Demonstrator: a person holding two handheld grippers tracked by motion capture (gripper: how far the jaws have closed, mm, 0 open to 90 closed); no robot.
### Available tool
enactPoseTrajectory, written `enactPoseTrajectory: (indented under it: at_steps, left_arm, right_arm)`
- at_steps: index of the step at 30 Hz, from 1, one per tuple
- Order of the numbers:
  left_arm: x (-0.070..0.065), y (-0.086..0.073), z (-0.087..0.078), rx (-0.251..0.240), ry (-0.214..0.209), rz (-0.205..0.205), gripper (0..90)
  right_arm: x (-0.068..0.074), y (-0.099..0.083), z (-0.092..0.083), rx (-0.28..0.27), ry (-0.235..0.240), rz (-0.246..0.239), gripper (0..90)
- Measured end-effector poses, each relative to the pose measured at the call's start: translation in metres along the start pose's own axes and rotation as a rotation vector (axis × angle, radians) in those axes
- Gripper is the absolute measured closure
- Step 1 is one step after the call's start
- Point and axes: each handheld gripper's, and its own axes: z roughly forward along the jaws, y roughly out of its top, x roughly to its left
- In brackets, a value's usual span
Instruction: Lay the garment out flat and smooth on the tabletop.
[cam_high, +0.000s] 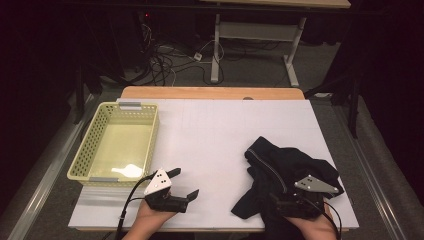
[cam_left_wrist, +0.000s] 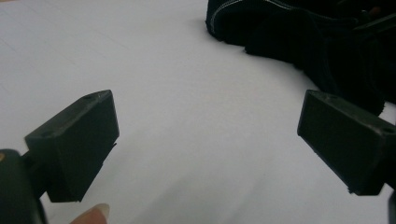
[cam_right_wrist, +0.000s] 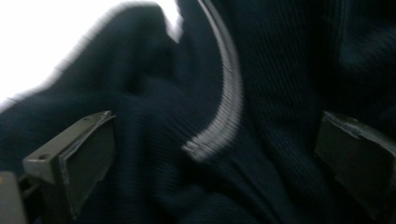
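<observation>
A crumpled dark navy zip garment (cam_high: 287, 172) lies on the white table top (cam_high: 225, 135) at the front right; its edge also shows in the left gripper view as the garment (cam_left_wrist: 308, 32). My right gripper (cam_high: 290, 197) hovers low over its near part, jaws wide apart. In the right gripper view the knit fabric (cam_right_wrist: 196, 93) and its pale zip (cam_right_wrist: 224, 107) lie between the jaws, and neither pad presses on them. My left gripper (cam_high: 182, 183) rests open at the front left of the garment, with bare table between its jaws (cam_left_wrist: 205, 135).
A pale yellow perforated basket (cam_high: 87, 150) stands at the table's left edge. A wooden strip (cam_high: 212, 93) runs along the far edge. Beyond it are desk legs (cam_high: 216, 45) and cables (cam_high: 165, 62) on the floor.
</observation>
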Motion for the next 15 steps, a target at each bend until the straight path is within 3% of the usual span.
enactPoseTrajectory:
  at_steps: [2,4,10,15]
  left_arm:
    - [0.0003,0.0001,0.0001,0.001,-0.001,-0.001,4.8]
    - [0.0001,0.0001,0.0002,0.002,-0.001,0.001,4.8]
    - [-0.0002,0.0003,0.0006,0.006,0.002,0.001,4.8]
    - [0.0004,0.0007,0.0012,0.012,-0.003,-0.003,4.8]
  right_arm:
    - [-0.0029,-0.0037,0.0066,0.032,-0.002,-0.022,5.6]
    - [-0.0014,-0.0032,0.0086,0.037,-0.004,-0.031,16.2]
    - [-0.0072,-0.0058,0.0082,0.001,0.036,-0.026,46.2]
    - [-0.0079,-0.0101,0.0056,-0.049,0.046,-0.057,57.4]
